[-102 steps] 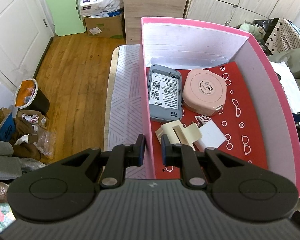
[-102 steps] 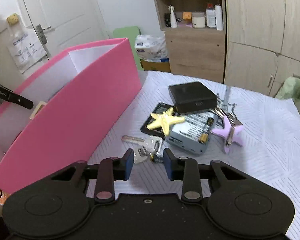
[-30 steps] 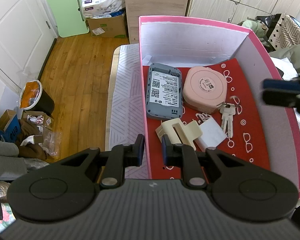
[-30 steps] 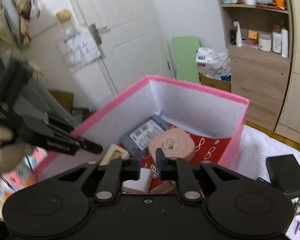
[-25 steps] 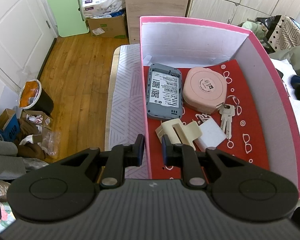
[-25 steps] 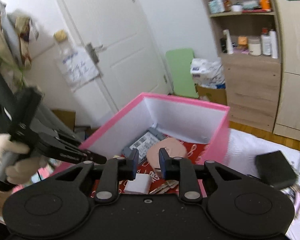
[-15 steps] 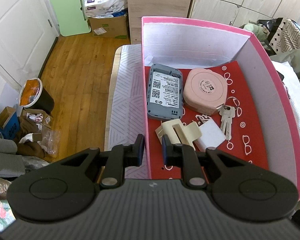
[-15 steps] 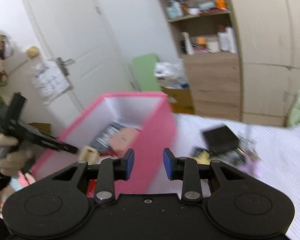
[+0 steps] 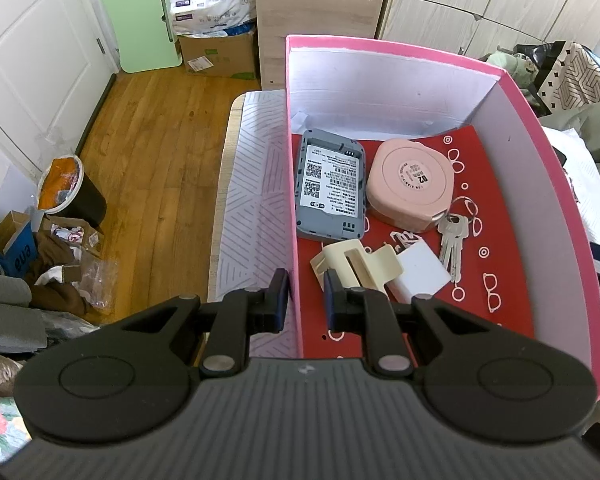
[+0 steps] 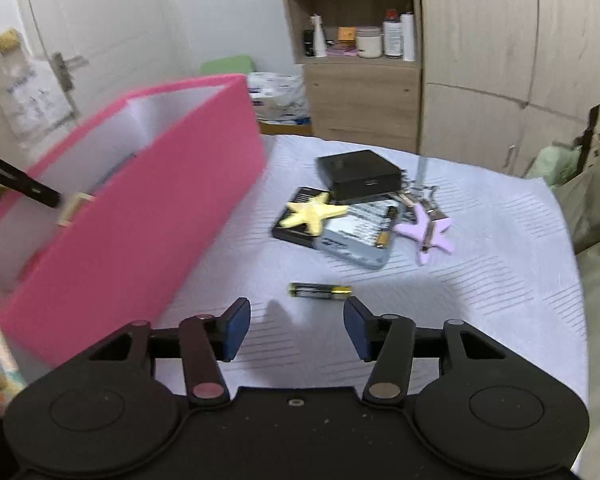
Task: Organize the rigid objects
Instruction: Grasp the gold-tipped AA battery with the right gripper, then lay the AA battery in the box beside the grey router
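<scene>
A pink box [image 9: 540, 152] stands on the white-covered table and holds a grey device [image 9: 330, 188], a pink round case [image 9: 410, 182], keys [image 9: 452, 240], a cream clip [image 9: 356, 264] and a white block [image 9: 420, 276]. My left gripper [image 9: 305, 296] is shut on the box's left wall near its front corner. My right gripper [image 10: 297, 328] hangs over the table to the right of the pink box [image 10: 148, 216]. Its jaws are opening and nothing is between them. A loose battery [image 10: 320, 290] lies just ahead of its fingertips.
Further back on the table lie a black box [image 10: 358, 172], a yellow star [image 10: 314, 210], a purple star with keys [image 10: 426, 228] and a grey device [image 10: 356, 236] with a battery on it. Wooden floor and clutter lie left of the table [image 9: 248, 200].
My right gripper swung from above the box down to the table on its right, and its jaws spread. Keys absent from the box in the oldest frame now lie inside. The left gripper stayed put.
</scene>
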